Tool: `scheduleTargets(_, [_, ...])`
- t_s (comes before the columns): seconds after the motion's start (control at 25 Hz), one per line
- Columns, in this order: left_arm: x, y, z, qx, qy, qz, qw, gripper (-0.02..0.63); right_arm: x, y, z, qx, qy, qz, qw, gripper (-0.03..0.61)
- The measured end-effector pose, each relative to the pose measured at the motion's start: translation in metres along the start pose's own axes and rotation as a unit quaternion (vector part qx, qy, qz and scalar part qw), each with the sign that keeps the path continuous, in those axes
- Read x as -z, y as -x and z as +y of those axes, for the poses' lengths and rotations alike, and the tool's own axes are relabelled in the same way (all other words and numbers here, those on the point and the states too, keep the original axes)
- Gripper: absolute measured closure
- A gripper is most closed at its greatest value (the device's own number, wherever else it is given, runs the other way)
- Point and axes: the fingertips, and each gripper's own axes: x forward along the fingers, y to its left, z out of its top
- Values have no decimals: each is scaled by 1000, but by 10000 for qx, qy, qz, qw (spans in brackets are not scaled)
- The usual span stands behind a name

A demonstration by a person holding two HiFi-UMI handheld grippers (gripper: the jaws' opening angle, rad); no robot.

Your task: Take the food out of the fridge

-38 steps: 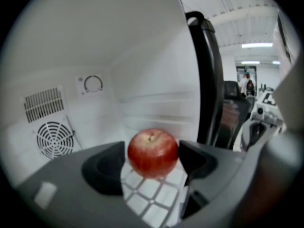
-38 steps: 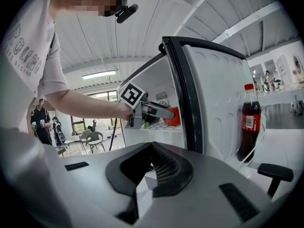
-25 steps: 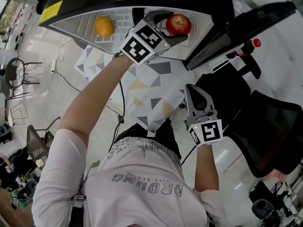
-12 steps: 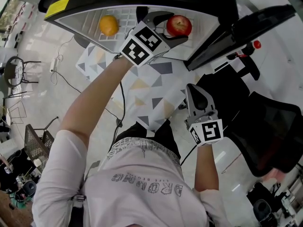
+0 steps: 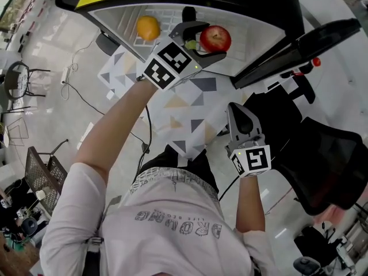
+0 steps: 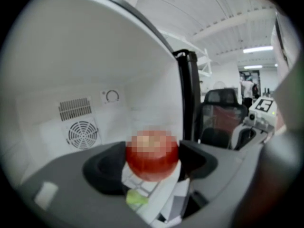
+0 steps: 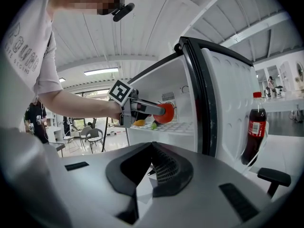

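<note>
A red apple (image 5: 217, 38) is held at the front of the open fridge's white shelf (image 5: 167, 15), with my left gripper (image 5: 209, 39) shut on it. In the left gripper view the apple (image 6: 152, 153) sits between both jaws, above a small green item (image 6: 136, 198). An orange (image 5: 148, 27) lies further left on the same shelf. My right gripper (image 5: 241, 115) hangs lower, outside the fridge, shut with nothing in it. From the right gripper view I see the apple (image 7: 166, 113), the orange (image 7: 139, 123) and the green item (image 7: 153, 126) on the shelf.
The fridge door (image 5: 299, 42) stands open to the right, with a cola bottle (image 7: 254, 129) in its rack. The fridge rests on a triangle-patterned surface (image 5: 184, 105). A black office chair (image 5: 328, 165) is at the right. Cables run over the floor at the left.
My left gripper has drawn back a little toward me with the apple, so the apple now lies further from the orange. The right gripper has stayed put.
</note>
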Motion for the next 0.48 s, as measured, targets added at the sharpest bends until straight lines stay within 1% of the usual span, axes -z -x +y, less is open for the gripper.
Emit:
scheduleTargets(0.32, [11, 54, 2, -184, 72, -92, 9998, 264, -8, -14, 32, -101, 106, 20, 9999, 578])
scheduleTargets(0.48, [18, 78, 2, -251, 129, -169, 9995, 259, -7, -21, 46, -131, 245, 97, 9996, 578])
